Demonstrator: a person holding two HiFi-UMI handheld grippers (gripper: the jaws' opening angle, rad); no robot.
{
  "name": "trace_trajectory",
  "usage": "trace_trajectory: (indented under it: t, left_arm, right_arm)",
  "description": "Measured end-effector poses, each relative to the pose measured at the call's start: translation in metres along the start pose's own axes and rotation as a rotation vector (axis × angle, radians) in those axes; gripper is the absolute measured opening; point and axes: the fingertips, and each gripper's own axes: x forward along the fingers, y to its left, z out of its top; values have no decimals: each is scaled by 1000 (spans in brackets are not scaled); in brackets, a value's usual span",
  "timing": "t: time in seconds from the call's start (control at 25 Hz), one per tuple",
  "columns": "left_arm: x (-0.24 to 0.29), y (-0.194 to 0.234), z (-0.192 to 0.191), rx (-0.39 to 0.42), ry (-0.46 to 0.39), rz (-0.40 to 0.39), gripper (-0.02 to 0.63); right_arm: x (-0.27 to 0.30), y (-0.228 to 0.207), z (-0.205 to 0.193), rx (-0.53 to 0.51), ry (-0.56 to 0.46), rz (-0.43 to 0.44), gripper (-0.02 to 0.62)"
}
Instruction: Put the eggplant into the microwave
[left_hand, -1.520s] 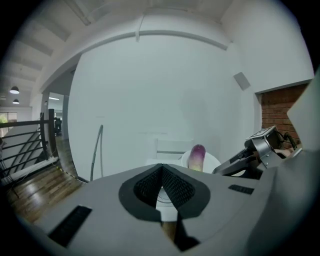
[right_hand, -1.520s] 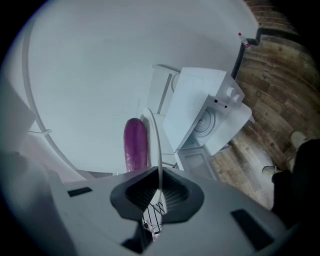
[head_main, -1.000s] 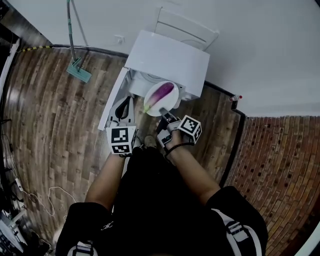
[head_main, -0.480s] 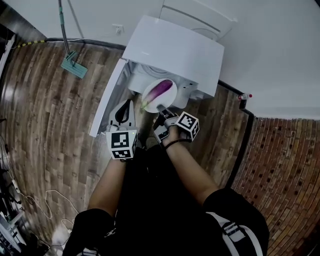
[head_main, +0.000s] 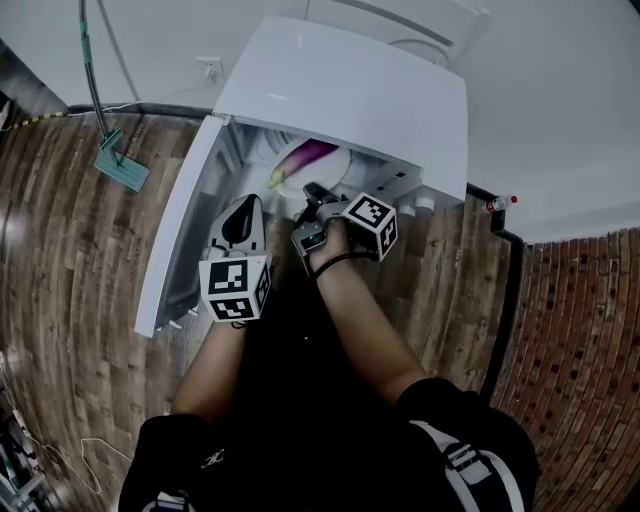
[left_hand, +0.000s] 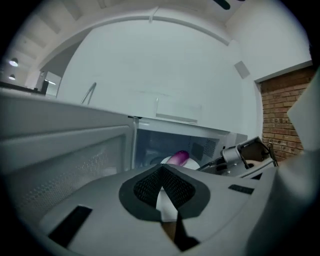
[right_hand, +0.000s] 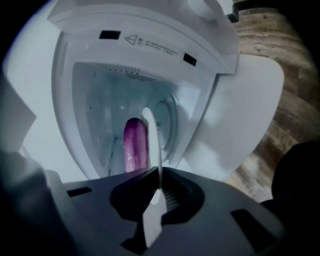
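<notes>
Right gripper has its jaws clamped on the near rim of a white plate, the pads pinching the thin edge so that the plate juts out forward from them. The eggplant, purple with a pale green stem end, lies lengthwise on that plate, so it is carried as loose cargo and not gripped itself, probably because the plate lets it slide in flat without bruising or rolling. In the head view the plate sits right at the mouth of the microwave, its far part already under the top edge of the open cavity; the right gripper view looks along the rim straight into the lit chamber. By my reading the eggplant is on the threshold, partly inside, and not yet set down. The door is swung wide to the left, which leaves the opening free for the plate. Left gripper hangs just beside the right one, near the door's inner face, its pads together at the tips and holding nothing; it seems to wait there to close the door afterwards.
</notes>
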Motion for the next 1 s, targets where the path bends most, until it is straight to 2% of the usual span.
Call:
trace_trajectory:
  t: [0.16,0.32,0.64,0.8,1.0]
  left_arm:
    - [18,10,-22,-31,-26,-14,0]
    - [33,7,-41,-23,-32,-55,0]
    - [71,-5,-59,-4,-8,-123,0]
    - [71,-6,-54,0,-40,-123,0]
    - [62,0,-61,-14,-36,-113,0]
  right_arm:
    - [27,7,16,-11,-32,71,26]
    - [43,11,30,-9,-58,96,26]
    - [54,0,49,-9,-124,56,26]
    - [58,-3,59,-19,-153,32,26]
    - [63,2,63,-68,-175,5,26]
